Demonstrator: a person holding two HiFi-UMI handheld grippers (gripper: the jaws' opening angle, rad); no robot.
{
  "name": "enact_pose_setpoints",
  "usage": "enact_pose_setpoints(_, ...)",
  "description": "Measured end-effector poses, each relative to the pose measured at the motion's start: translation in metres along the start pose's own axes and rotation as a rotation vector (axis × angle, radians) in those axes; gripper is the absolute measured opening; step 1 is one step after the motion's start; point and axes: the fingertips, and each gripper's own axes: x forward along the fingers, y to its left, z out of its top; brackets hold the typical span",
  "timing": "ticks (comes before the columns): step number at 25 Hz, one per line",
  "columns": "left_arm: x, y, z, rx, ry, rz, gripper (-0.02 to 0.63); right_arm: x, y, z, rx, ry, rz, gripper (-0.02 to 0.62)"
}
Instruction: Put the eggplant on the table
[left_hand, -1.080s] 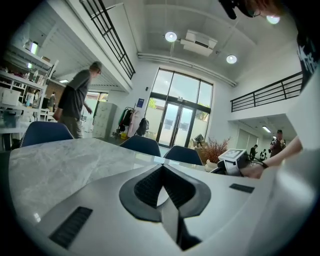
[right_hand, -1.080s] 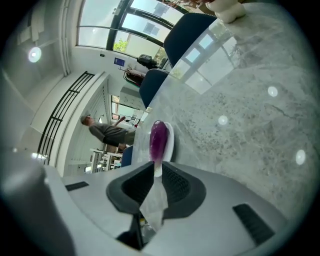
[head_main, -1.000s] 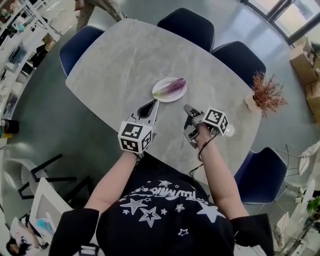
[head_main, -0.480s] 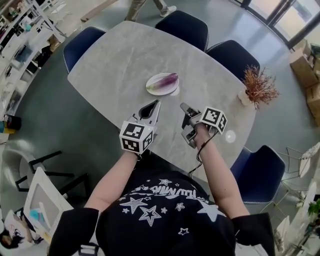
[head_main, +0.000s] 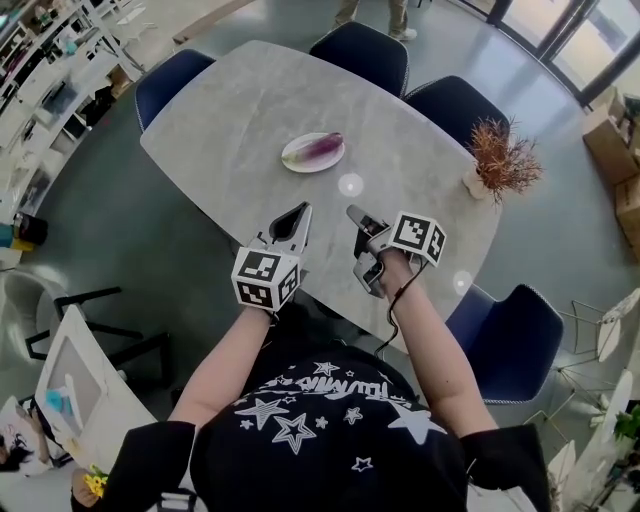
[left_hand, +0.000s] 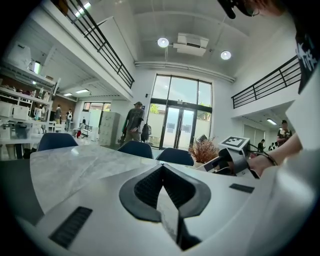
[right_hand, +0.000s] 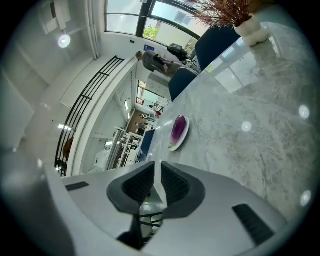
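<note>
The purple eggplant (head_main: 323, 147) lies on a small white plate (head_main: 291, 157) near the middle of the grey marble table (head_main: 225, 115), well apart from both tools. The left gripper (left_hand: 161, 168) hovers over the near table edge, jaws pressed together on nothing. The right gripper (right_hand: 155, 169) beside it is likewise clenched and empty, tilted sideways, pointing towards the plate
</note>
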Motion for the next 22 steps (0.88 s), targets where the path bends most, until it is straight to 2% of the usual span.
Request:
enact_pose_setpoints(10, -0.043, -0.066, -0.014, 0.002, -0.016, 0.052, 0.008, -0.062, 0.012, -0.029, -0.122, 0.029, 0.073, 0.026)
enact_pose_setpoints(18, -0.071, -0.093, -0.021, 0.003, -0.025, 0.072, 0.008, -0.088, 0.032, -0.062, -0.261, 0.080, 0.127, 0.005)
enact_pose_setpoints(22, -0.079, -0.098, -0.024, 0.011, -0.017, 0.064, 0.008, -0.095, 0.041, -0.068, -0.295, 0.068, 0.143, 0.005)
